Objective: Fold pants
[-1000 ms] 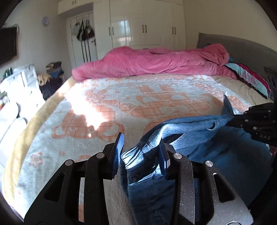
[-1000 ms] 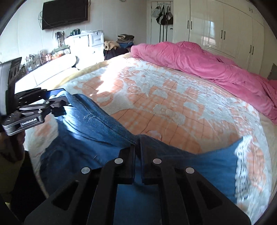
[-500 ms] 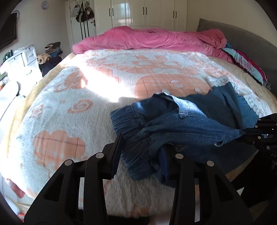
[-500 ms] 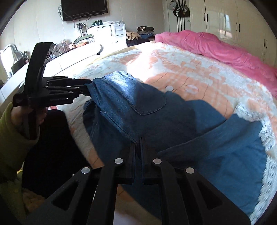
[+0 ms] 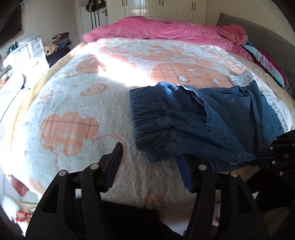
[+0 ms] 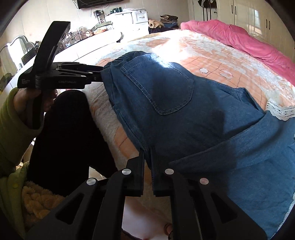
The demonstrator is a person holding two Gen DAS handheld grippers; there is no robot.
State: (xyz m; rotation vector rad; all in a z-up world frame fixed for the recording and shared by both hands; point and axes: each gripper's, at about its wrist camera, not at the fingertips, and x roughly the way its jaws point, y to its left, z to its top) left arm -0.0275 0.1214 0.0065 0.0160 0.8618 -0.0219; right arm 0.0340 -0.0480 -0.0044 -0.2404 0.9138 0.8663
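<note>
Denim jeans [image 5: 199,120] were seen lying near the front edge of a bed, on a fleecy white blanket [image 5: 77,103] patterned with orange checked shapes. The elastic waistband [image 5: 145,118] was turned toward the left in the left wrist view, and a back pocket [image 6: 158,86] faced up in the right wrist view. White lace trim [image 5: 241,78] was visible at the far end of the legs.

The left gripper [image 5: 149,158] was found with its jaws opening; its pads were not pressed on the cloth, though the right-hand finger [image 5: 186,175] was partly overlapped by a corner of the denim. In the right wrist view the same tool [image 6: 97,76] was seen just beside the waistband, gripped by a hand [image 6: 27,96] in a green sleeve [image 6: 11,129].

The right gripper [image 6: 147,153] was pressed nearly together, and a seam edge of the jeans was pinched between its pads.

A crumpled pink duvet [image 5: 166,29] was piled along the far side of the bed, and white wardrobe doors [image 5: 158,7] stood behind it.
</note>
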